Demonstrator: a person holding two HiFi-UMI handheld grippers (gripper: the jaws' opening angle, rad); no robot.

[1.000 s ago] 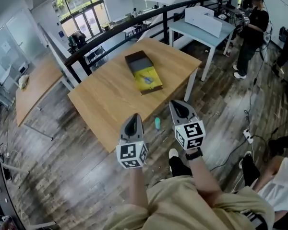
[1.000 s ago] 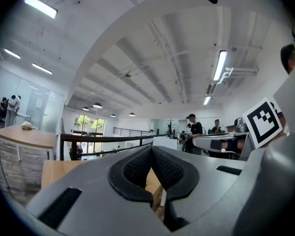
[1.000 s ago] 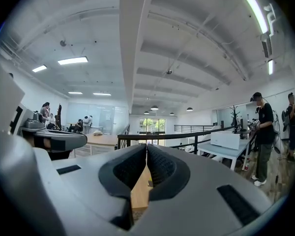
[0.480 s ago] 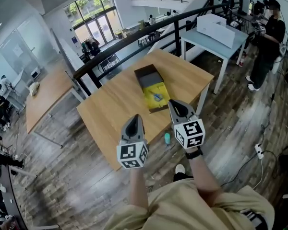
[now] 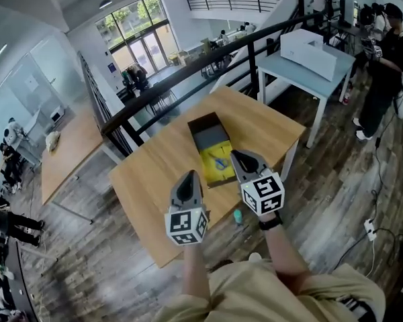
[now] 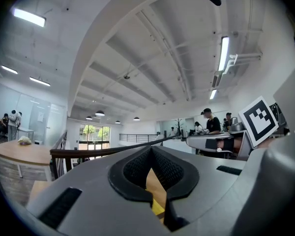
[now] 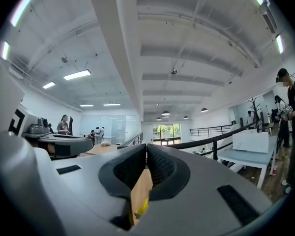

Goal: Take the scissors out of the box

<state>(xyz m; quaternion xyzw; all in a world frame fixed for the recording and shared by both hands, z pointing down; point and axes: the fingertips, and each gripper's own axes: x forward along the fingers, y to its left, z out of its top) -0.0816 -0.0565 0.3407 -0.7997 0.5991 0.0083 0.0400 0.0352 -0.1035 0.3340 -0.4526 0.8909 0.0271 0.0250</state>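
Note:
An open box (image 5: 209,131) with a dark grey upper part and a yellow lining lies on the wooden table (image 5: 154,173). Small blue scissors (image 5: 220,164) rest on the yellow lining. My right gripper (image 5: 238,155) is shut and empty, level above the table's near edge, its tip just short of the box's near end. My left gripper (image 5: 186,176) hovers to the left of the box, also shut with nothing in it. In the left gripper view the pads of the left gripper (image 6: 151,149) meet. In the right gripper view those of the right gripper (image 7: 146,146) meet too.
A black railing (image 5: 188,72) runs behind the table. A pale blue table (image 5: 302,79) with a white box stands at the back right, and a person (image 5: 389,59) stands beside it. Another wooden table (image 5: 67,156) is at the left. A small green object (image 5: 237,216) lies on the floor.
Both grippers have moved forward and slightly up toward the table. The box has come from well ahead of them to just in front of the right gripper's tip.

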